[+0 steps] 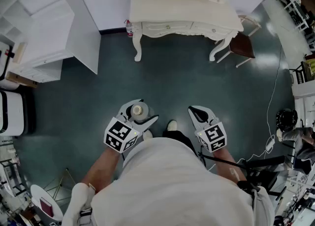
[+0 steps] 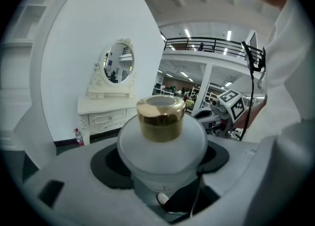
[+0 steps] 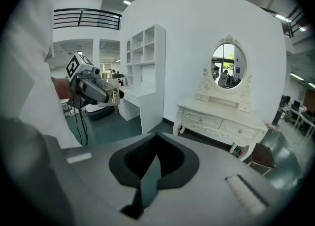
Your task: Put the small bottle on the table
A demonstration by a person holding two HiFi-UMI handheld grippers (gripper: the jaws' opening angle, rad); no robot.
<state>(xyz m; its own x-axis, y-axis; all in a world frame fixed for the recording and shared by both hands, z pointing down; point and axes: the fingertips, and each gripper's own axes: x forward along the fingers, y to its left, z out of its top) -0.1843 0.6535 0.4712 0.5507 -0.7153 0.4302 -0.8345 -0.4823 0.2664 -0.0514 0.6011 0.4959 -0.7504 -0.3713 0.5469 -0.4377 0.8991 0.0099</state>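
A small frosted bottle (image 1: 137,110) with a gold cap (image 2: 160,117) stands upright between the jaws of my left gripper (image 1: 141,115), which is shut on its round body (image 2: 161,144). I carry it above the dark floor, well short of the white dressing table (image 1: 182,8) straight ahead. My right gripper (image 1: 195,113) is level with it on the right, its jaws shut with nothing between them (image 3: 156,163). In the right gripper view the left gripper (image 3: 91,89) shows with the bottle (image 3: 114,95), and the dressing table (image 3: 221,119) has an oval mirror on top.
A white shelf-and-desk unit (image 1: 44,28) stands at the left. A brown chair (image 1: 242,45) sits by the table's right end and a small red extinguisher (image 1: 129,28) by its left leg. Cables (image 1: 273,121) trail on the floor at the right.
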